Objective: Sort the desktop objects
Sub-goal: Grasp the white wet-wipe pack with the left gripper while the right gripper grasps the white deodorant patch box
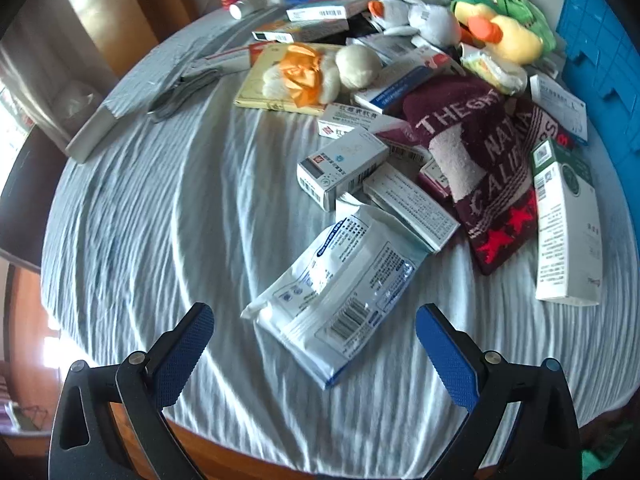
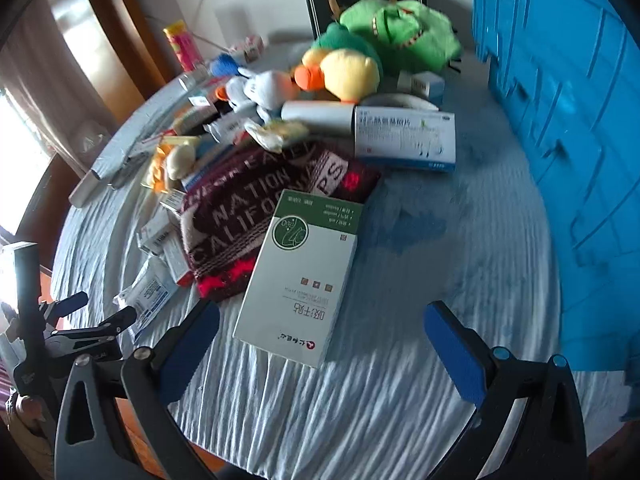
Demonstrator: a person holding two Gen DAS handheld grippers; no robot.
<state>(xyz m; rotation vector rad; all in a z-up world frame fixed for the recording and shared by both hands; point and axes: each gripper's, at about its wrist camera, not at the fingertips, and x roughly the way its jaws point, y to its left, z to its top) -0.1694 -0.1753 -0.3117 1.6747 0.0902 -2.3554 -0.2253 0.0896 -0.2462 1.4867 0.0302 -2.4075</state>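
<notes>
A pale blue ribbed cloth (image 1: 160, 216) covers the table, with a blue crate (image 1: 600, 72) at its far right edge. In the left wrist view the things lie in one mixed heap: medicine boxes (image 1: 340, 168), a maroon towel (image 1: 480, 168), a yellow duck (image 1: 508, 36), a white plush (image 1: 424, 16) and a wipes pack (image 1: 340, 300) nearest the camera. The left gripper (image 1: 316, 344) is spread wide and empty, its pads either side of the pack's near end, above the cloth.

In the right wrist view the same cloth runs up to the crate (image 2: 560, 120), and a green-and-white box (image 2: 300, 276) leans on the towel (image 2: 256, 208) just ahead. The right gripper (image 2: 320, 348) is also spread and holds nothing; the duck (image 2: 344, 72) and a green plush (image 2: 400, 32) sit at the back.

Nothing looks grouped, so sorting seems far from complete. A pick of the pack or the box looks likely; either calls for lowering and closing squarely across a narrow side.
</notes>
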